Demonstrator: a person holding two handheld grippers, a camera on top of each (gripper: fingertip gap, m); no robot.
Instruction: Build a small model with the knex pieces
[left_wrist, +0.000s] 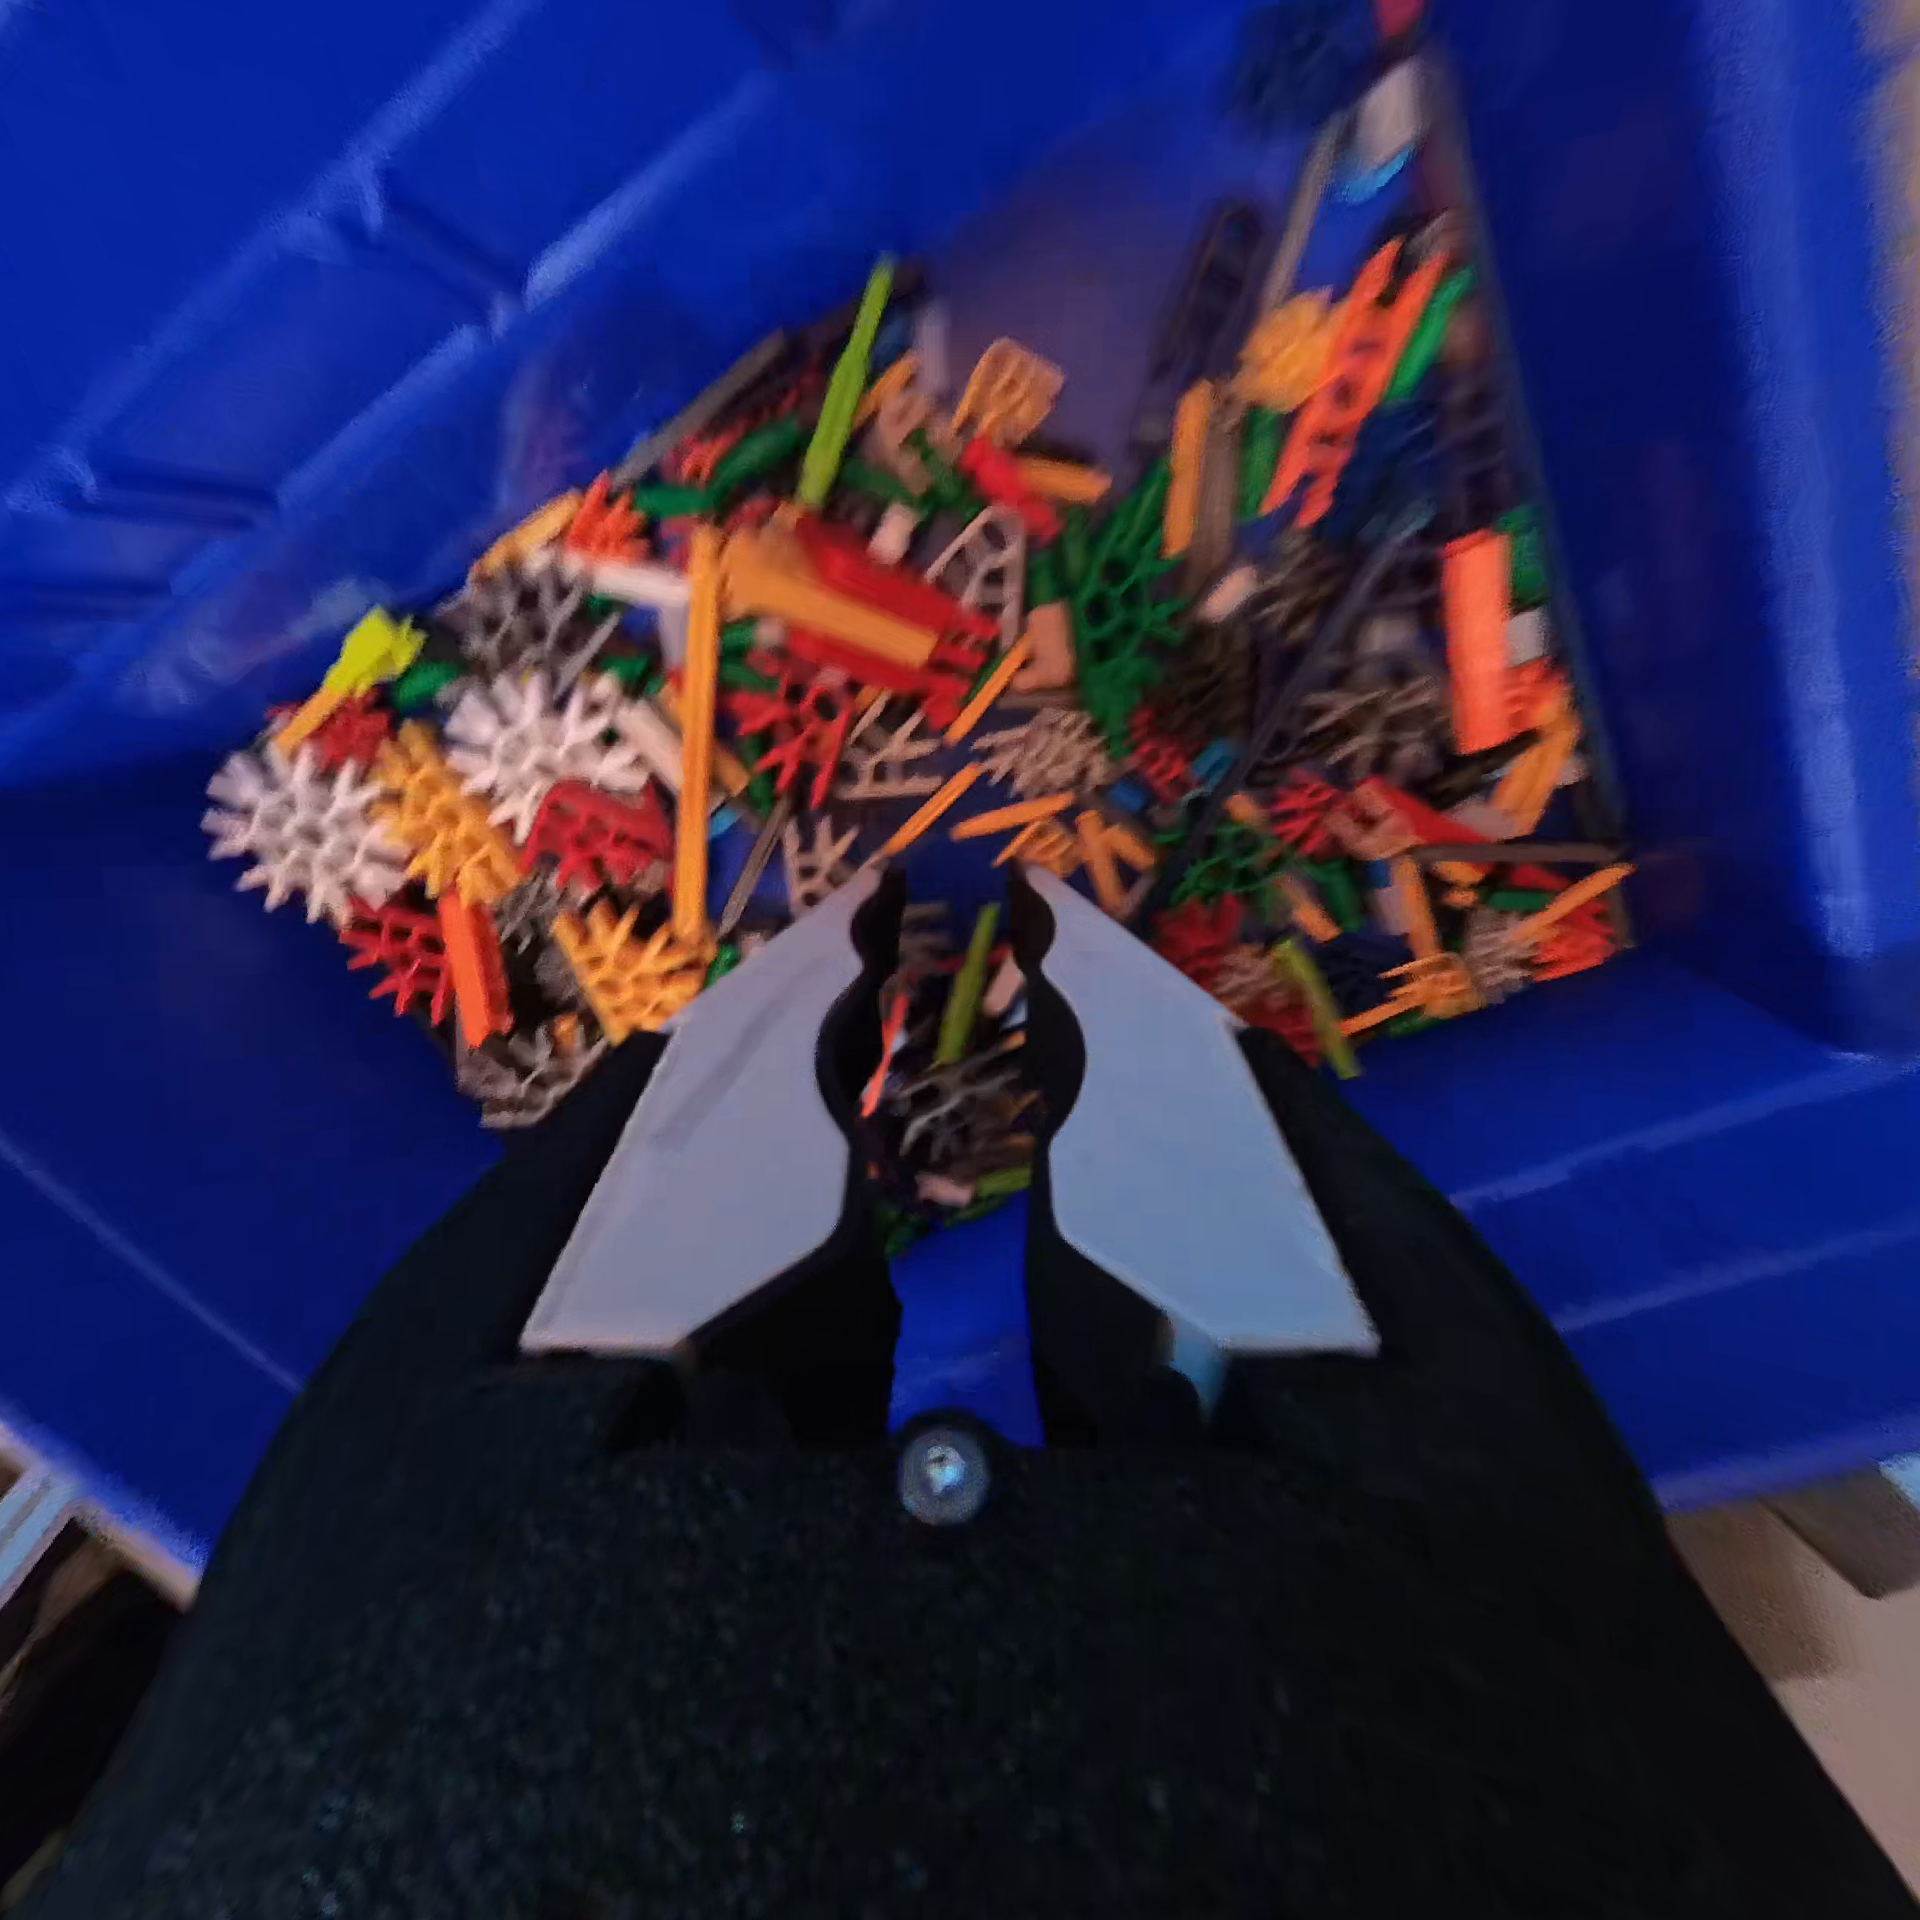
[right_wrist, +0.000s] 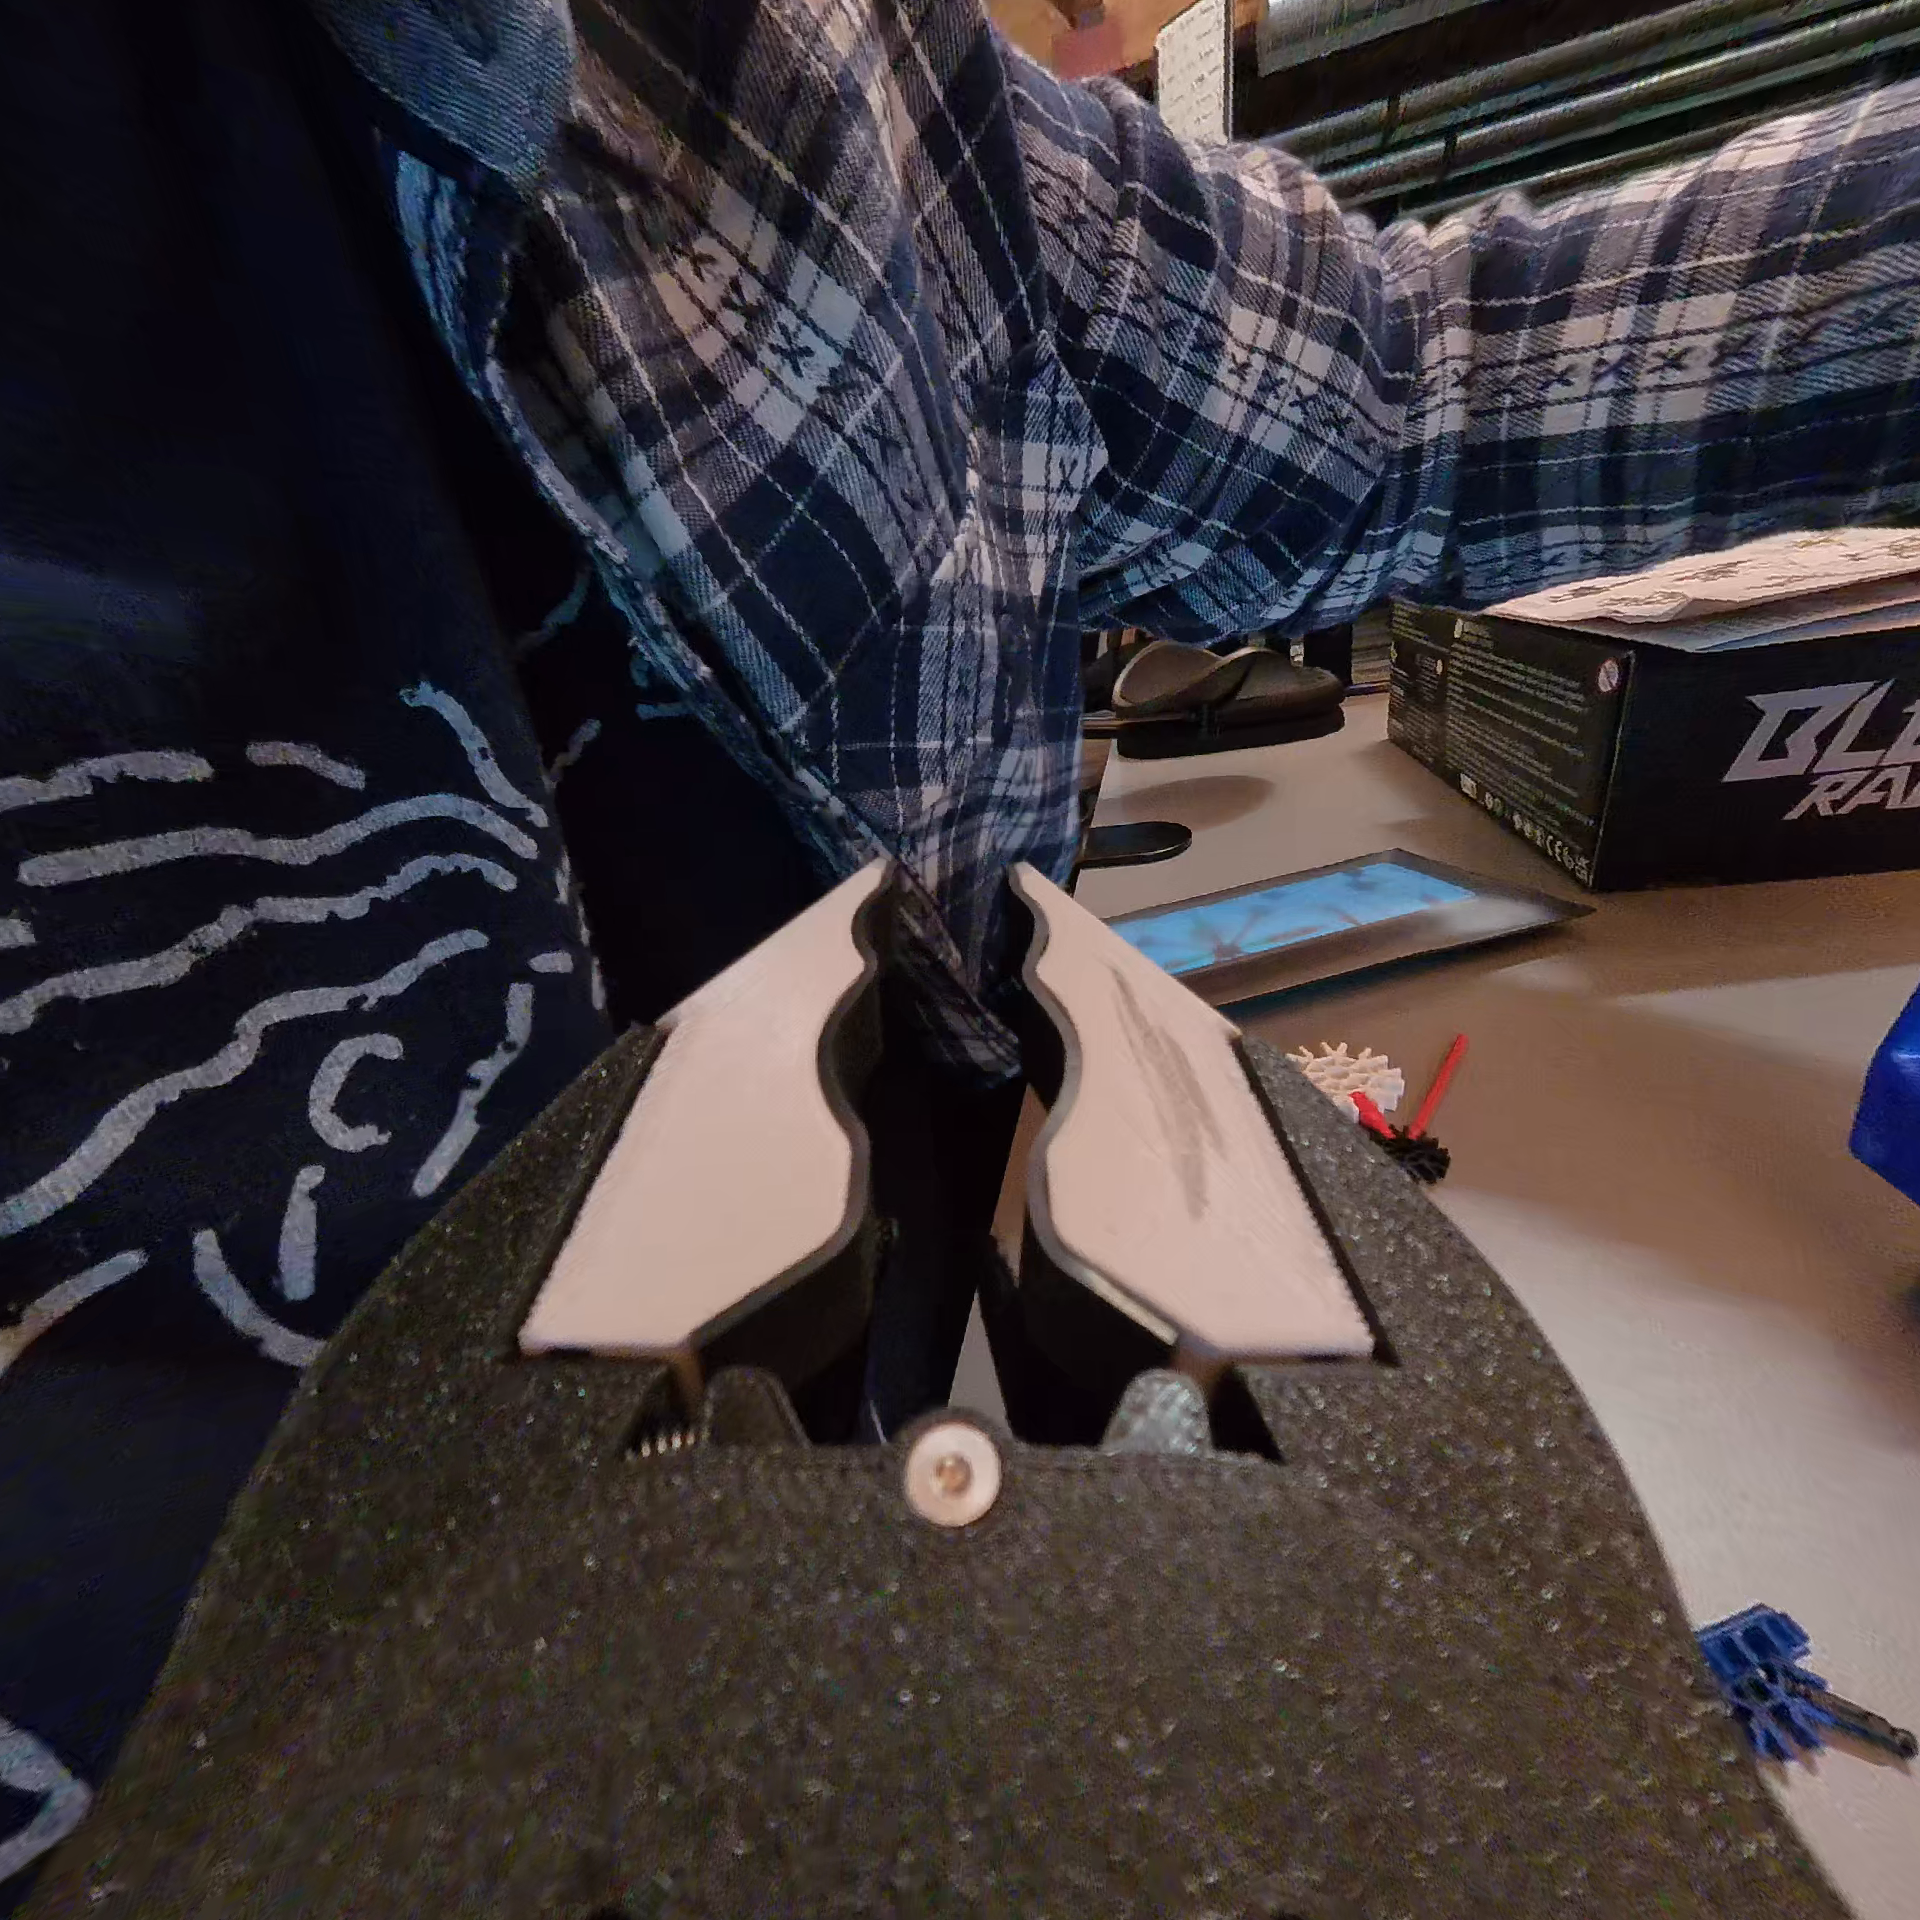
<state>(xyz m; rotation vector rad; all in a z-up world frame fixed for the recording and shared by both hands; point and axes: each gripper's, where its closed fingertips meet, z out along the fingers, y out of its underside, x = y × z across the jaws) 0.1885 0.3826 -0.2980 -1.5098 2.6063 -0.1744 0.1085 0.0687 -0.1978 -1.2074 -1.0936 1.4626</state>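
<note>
My left gripper (left_wrist: 951, 883) hangs over a blue plastic bin (left_wrist: 312, 364) and points down into it. Its jaws stand a little apart and hold nothing. The bin holds a heap of colourful toy rods and connectors (left_wrist: 852, 665), with white snowflake-shaped connectors (left_wrist: 301, 821) at the left of the heap. The view is blurred. My right gripper (right_wrist: 951, 878) is slightly open and empty, close in front of a person's plaid shirt (right_wrist: 987, 416). The shirt hem shows in the gap between the fingers.
In the right wrist view a pale table (right_wrist: 1662, 1247) carries a white connector (right_wrist: 1340, 1070), a red rod (right_wrist: 1439, 1081) with a black connector (right_wrist: 1413, 1153), a blue connector piece (right_wrist: 1766, 1694), a flat dark-framed panel (right_wrist: 1340, 914), a black box (right_wrist: 1662, 748) and the bin's corner (right_wrist: 1891, 1122). The grippers' ends are close to 35 cm from one another.
</note>
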